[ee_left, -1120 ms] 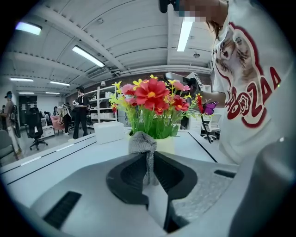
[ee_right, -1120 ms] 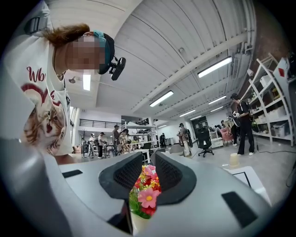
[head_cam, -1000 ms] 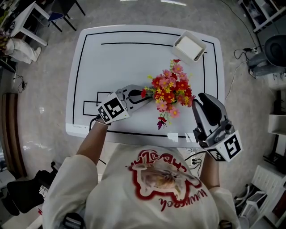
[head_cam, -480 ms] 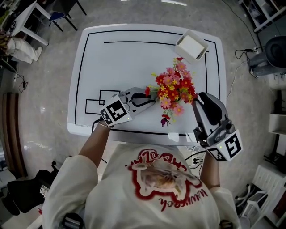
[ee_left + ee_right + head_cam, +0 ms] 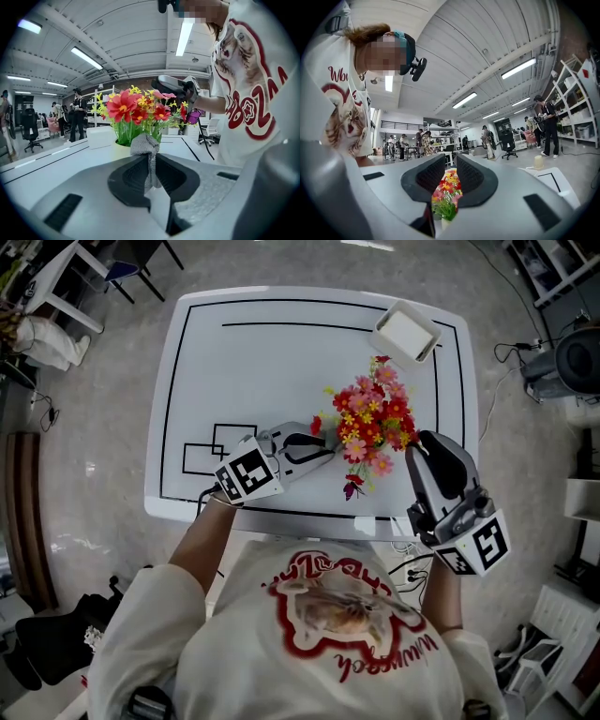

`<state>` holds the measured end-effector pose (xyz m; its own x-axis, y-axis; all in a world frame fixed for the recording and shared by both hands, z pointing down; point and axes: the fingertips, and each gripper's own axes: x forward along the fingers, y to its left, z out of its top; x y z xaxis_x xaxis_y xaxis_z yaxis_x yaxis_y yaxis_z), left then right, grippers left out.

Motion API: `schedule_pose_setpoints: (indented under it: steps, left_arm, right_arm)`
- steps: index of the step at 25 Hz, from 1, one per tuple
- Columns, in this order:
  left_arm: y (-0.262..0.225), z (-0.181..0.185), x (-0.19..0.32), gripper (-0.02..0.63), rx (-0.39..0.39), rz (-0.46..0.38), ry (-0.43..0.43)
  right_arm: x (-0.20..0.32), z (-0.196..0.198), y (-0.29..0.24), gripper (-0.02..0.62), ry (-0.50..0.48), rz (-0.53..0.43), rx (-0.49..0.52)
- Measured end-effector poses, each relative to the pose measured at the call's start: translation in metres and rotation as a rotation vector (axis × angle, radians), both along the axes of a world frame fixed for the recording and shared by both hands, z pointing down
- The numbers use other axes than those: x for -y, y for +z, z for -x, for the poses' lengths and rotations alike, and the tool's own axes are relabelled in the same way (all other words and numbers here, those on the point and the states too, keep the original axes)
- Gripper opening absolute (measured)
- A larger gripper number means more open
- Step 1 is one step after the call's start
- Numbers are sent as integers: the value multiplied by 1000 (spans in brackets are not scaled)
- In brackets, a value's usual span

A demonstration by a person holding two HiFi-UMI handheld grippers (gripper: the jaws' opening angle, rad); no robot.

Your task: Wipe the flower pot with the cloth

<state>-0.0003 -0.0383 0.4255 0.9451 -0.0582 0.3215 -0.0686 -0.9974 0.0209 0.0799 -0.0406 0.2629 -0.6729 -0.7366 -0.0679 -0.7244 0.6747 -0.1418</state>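
Two hand-held grippers at a white rectangular table (image 5: pixel 281 362) marked with thin black lines. The left gripper (image 5: pixel 150 164) has its dark ribbed jaws closed on a small grey woven cloth (image 5: pixel 146 145), which is pinched into a narrow fold between the pads and bunches out above the jaw tips. Directly ahead of these tips, just beyond the cloth, stands the pale cream flower pot (image 5: pixel 118 148), with green stems and a bunch of red, pink and yellow artificial flowers (image 5: pixel 136 110) rising above it; whether the cloth touches the pot wall cannot be told. In the head view the left gripper (image 5: pixel 322 448) lies low over the near part of the table, its tips at the left edge of the flowers (image 5: pixel 370 420). The right gripper (image 5: pixel 451 177) is held level on the opposite side of the bouquet; its jaws are closing, with a gap between the pads and nothing gripped, and the flowers and the flower pot (image 5: pixel 443 225) show through that gap, farther on. From above, the right gripper (image 5: pixel 422 448) sits just beside the flowers' right edge. A white rectangular box (image 5: pixel 405 332) rests at the far corner of the table, well beyond both grippers.
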Motion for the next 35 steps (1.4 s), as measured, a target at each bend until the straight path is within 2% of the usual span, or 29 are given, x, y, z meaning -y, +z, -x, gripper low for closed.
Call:
schedule_pose_setpoints:
  steps: [13,19,24,27,35]
  left_arm:
    - [1,-6,-18,43,-17,23,27]
    - [7,-18,-29,43,32,5,58]
    - [11,-29,-31,43,34,20,27]
    - [12,-30,-34,43,35,16,37]
    - [-15,8,-55,43,-68,43,-31]
  right_arm:
    - [-9,10,1,74,25,-2,10]
    - [-12,11,2,74,47,-1,10]
    - [-15,11,2,74,55,1,8]
    - [-16,10,1,74,58,0,7]
    - [-23,25,-5,58,30,-15,17]
